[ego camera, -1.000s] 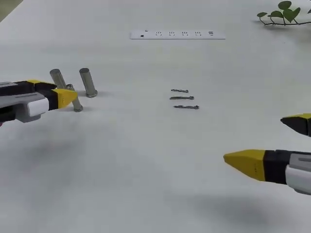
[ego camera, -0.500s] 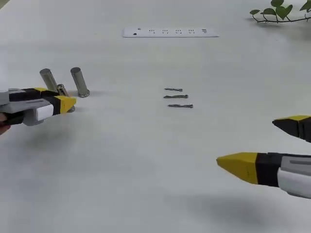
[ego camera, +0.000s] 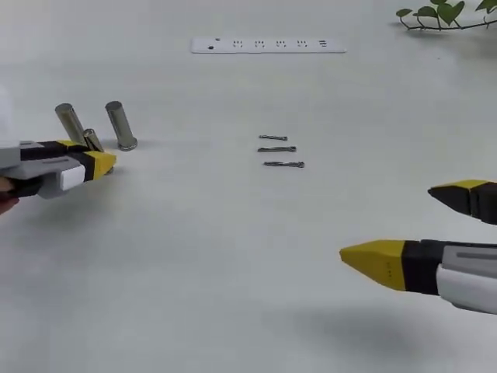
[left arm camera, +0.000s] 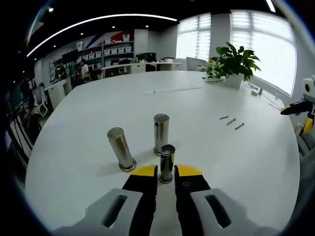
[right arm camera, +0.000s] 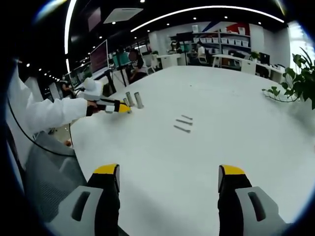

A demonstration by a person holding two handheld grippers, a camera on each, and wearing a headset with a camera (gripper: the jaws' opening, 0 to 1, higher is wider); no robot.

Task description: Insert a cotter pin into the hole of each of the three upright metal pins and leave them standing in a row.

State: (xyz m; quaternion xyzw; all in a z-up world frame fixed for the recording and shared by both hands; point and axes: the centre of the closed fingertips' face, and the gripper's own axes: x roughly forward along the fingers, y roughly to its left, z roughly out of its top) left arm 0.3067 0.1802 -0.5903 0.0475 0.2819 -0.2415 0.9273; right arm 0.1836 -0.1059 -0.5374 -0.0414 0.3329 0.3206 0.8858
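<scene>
three upright metal pins (ego camera: 119,124) stand in a close cluster toward the worktop's (ego camera: 233,295) left edge, two behind and one in front. the left gripper (ego camera: 101,163) lies low on the worktop at the front metal pin (left arm camera: 167,162). in the left gripper view its yellow-tipped jaws are drawn almost together, one on each side of that pin's lower part and against it. the pin stands upright on its base.

three cotter pins (ego camera: 277,149) lie loose near the middle of the worktop, side by side in a short column, well apart from the metal pins. the right gripper (ego camera: 386,224) hovers by the near right edge with its jaws spread wide and nothing between them.

a white power strip (ego camera: 268,45) sits toward the far edge; its markings are too small to read. a leafy plant (ego camera: 443,15) is at the far right corner.
</scene>
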